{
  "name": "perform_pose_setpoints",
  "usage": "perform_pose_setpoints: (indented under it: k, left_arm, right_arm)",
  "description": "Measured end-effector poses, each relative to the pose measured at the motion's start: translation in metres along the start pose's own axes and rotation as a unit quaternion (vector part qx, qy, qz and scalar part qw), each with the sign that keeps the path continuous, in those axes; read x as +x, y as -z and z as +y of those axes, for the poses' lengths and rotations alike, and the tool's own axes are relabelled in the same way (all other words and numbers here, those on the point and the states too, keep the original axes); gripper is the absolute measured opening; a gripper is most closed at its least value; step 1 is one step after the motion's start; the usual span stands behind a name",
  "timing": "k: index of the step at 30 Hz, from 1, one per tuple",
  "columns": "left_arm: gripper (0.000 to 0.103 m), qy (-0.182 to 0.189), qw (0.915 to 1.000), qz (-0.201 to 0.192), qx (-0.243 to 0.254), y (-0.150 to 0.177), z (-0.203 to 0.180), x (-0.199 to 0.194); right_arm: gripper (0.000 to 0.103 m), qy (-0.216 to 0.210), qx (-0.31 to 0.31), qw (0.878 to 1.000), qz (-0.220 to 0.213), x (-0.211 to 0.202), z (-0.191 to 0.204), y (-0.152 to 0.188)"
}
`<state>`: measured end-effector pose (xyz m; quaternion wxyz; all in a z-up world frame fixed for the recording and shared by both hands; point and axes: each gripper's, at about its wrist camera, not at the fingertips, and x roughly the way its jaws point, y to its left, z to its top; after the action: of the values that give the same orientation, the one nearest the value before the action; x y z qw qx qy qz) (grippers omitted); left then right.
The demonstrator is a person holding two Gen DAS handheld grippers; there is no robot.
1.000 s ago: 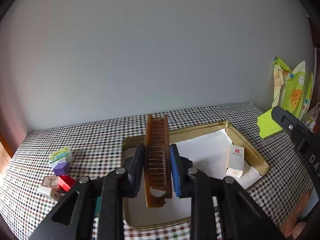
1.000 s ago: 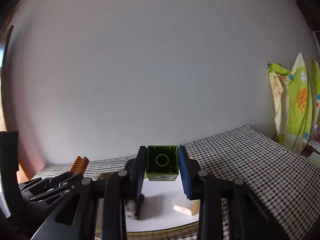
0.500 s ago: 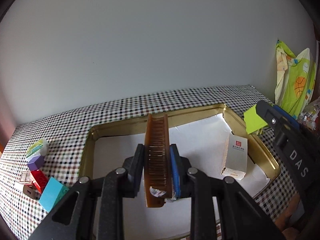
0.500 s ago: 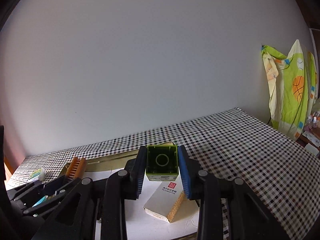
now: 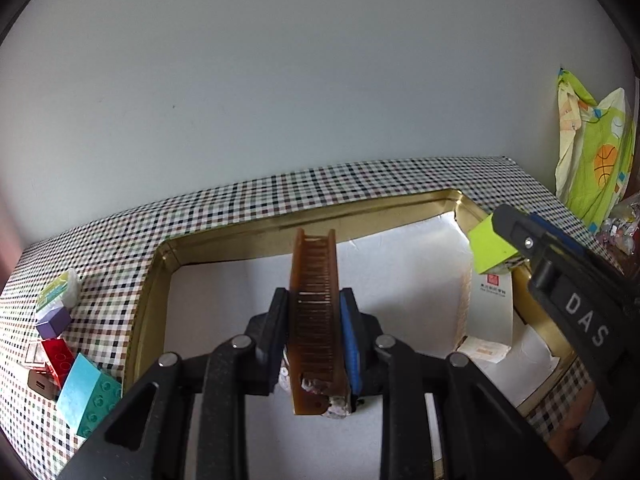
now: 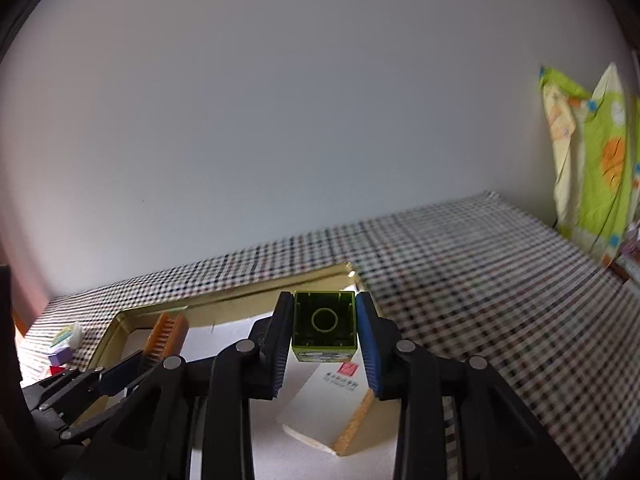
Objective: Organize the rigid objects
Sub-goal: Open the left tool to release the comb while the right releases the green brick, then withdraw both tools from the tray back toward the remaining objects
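i have both hands loaded over the shallow gold metal tray [image 5: 154,280], which sits on the black-and-white checked surface [image 5: 120,240] with white paper lining its floor. my left gripper [image 5: 316,340] has its fingers closed on the translucent amber plastic comb [image 5: 316,300], pinched across its flat sides so it stands on edge and runs away toward twelve o'clock; i judge that hold lets me lay it down lengthwise without snagging the teeth.

my right gripper [image 6: 323,332] has its fingers closed on the lime green hollow toy brick [image 6: 323,322], open underside facing the camera, clamped on two opposite walls for a square, steady hold. it hangs over the tray's far corner, right above a white cardboard box with a red seal [image 6: 320,408] lying in the tray.

at nine o'clock, outside the tray, a purple cube [image 5: 53,322], a red brick [image 5: 60,360] and a teal brick [image 5: 90,396] wait in a loose cluster, probably next to come in.
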<state>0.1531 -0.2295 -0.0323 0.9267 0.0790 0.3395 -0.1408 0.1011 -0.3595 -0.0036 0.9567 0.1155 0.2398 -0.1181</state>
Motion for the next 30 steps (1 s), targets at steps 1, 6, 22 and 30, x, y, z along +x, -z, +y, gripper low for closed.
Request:
perform_pose_setpoints:
  k: [1,6,22,30]
  left_arm:
    - [0.028,-0.001,1.0000,0.000,-0.005,0.000,0.001,0.000]
    - [0.088,-0.008,0.9994,-0.022,-0.025,0.001,0.009,-0.007]
    - [0.102,-0.046,0.9960,-0.070,-0.033,0.011,0.029,-0.030]
    - [0.102,-0.061,0.9937,-0.083,-0.044,0.022,0.052,-0.045]
  right_arm:
    - [0.035,-0.003,0.000,1.000,0.003,0.001,0.000,0.000]
    - [0.074,-0.008,0.009,1.000,-0.016,-0.006,-0.001,-0.002]
    - [0.081,0.037,0.033,0.994,-0.101,-0.031,-0.012,0.000]
    - [0.081,0.056,-0.021,0.982,-0.178,-0.055,0.008,0.011]
